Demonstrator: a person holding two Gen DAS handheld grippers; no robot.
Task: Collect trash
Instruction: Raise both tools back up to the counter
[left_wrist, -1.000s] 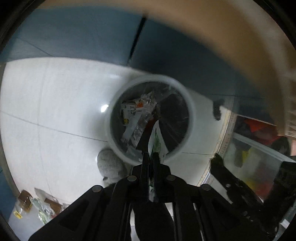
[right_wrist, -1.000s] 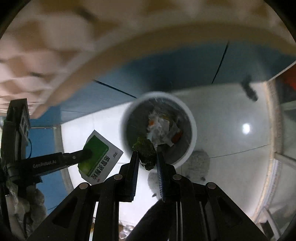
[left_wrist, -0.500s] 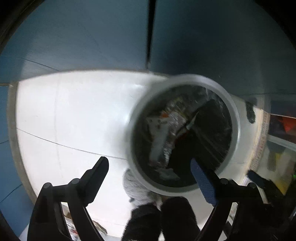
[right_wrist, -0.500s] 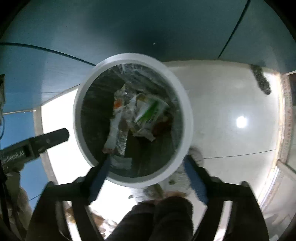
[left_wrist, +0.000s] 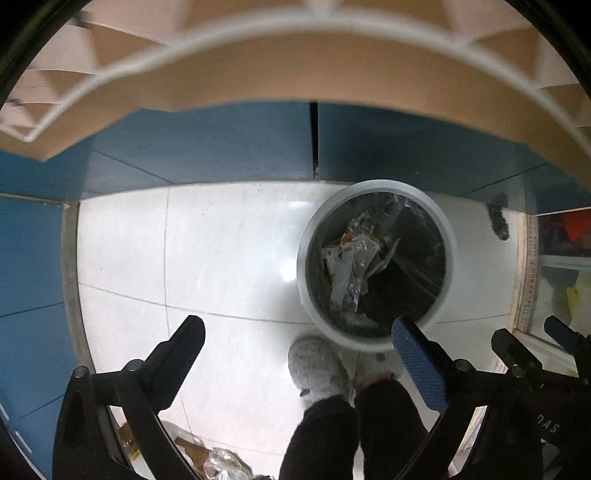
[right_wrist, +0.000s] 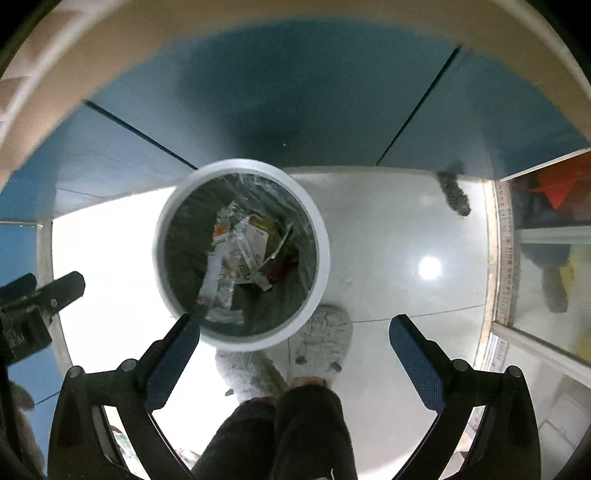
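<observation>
both grippers over the white floor (left_wrist: 221, 258), nothing held. left gripper (left_wrist: 295, 336) fingers wide apart, right gripper (right_wrist: 295, 328) fingers wide apart too. round white bin (right_wrist: 242, 254) sits near the blue wall (right_wrist: 295, 110), lined with a dark bag, wrappers and packets (right_wrist: 240, 258) piled inside. person's grey fuzzy slippers (left_wrist: 317, 369) just beside the bin's near rim. more loose trash (left_wrist: 218, 461) on floor at near left.

Glossy white tiled floor (left_wrist: 221, 258). Dark blue cabinet panels (right_wrist: 295, 110) along its far edge. Two fluffy grey slippers (right_wrist: 321, 343) side by side, black trouser legs (right_wrist: 288, 435) above them.
</observation>
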